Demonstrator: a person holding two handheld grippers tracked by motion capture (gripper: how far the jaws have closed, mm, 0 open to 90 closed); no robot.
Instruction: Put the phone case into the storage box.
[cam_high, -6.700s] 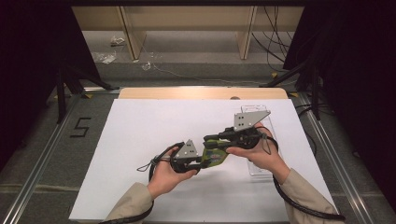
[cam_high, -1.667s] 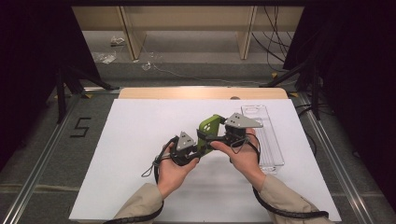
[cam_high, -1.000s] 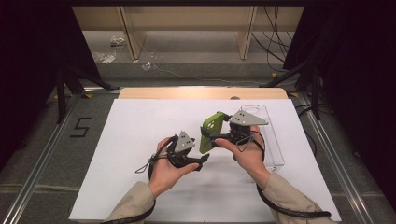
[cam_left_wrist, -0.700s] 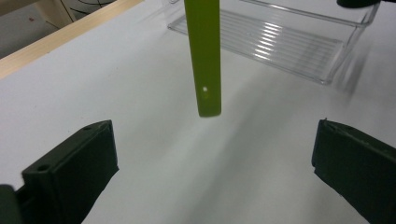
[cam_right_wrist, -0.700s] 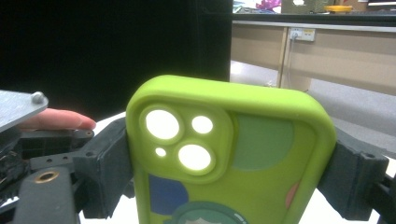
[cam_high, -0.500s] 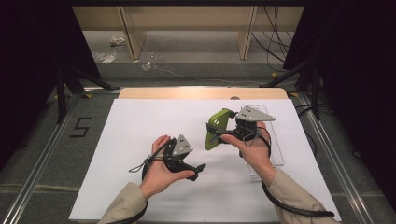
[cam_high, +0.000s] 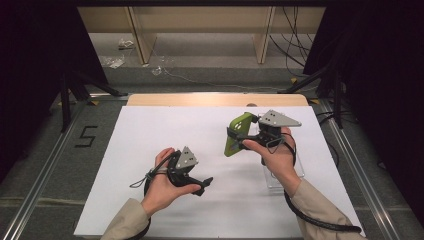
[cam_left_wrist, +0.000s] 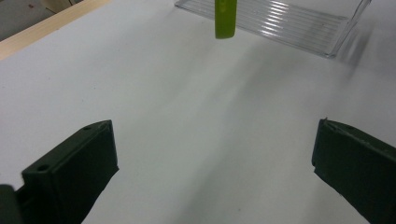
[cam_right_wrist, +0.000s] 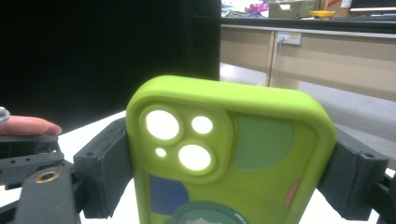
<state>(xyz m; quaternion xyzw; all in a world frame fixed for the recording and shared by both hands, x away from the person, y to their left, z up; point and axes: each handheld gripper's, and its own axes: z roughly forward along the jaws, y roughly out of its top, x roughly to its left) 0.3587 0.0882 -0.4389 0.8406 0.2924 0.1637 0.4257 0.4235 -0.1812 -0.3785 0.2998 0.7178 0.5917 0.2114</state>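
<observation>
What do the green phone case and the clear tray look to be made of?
Phone case: likely soft silicone or rubbery plastic, matte, with rounded edges and open lens cut-outs. Tray: probably hard clear plastic, glossy and see-through, with ribbed lines catching light.

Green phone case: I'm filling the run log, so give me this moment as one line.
right gripper: shut on green silicone phone case | left gripper: open, jaws just opened, nothing between | clear plastic tray: on table

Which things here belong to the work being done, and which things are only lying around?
Part of the work:
- green phone case, clamped in the right hand-held gripper
- clear plastic tray on the white table
- left hand-held gripper, jaws open after just widening, nothing between them

Only lying around:
- cables on the floor beyond the table
- scraps near the wooden frame
</observation>
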